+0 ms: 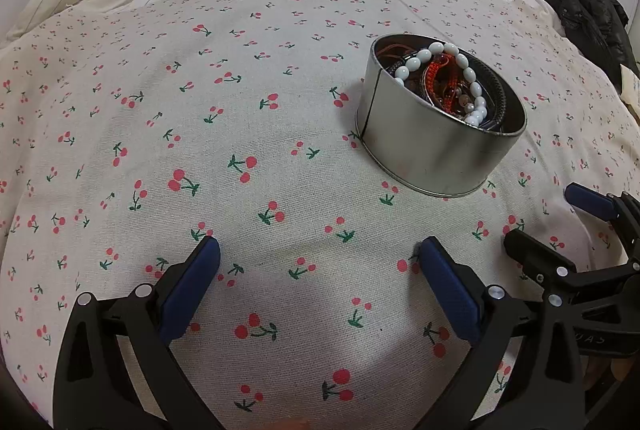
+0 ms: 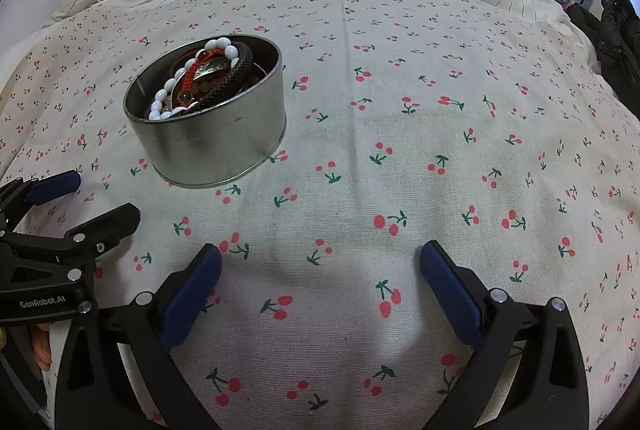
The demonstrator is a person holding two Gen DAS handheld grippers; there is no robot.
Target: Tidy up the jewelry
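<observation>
Left gripper spread wide above cherry-print cloth, nothing between the blue pads. Right gripper likewise agape and empty, low over the same cloth. Round metal tin upright on the cloth ahead, between the two views' centres, packed with white bead bracelet, red cord bracelet and dark braided band.

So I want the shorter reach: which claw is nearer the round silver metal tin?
Too close to call. The round silver metal tin sits ahead between both: right of the open left claw, left of the open right claw.
</observation>
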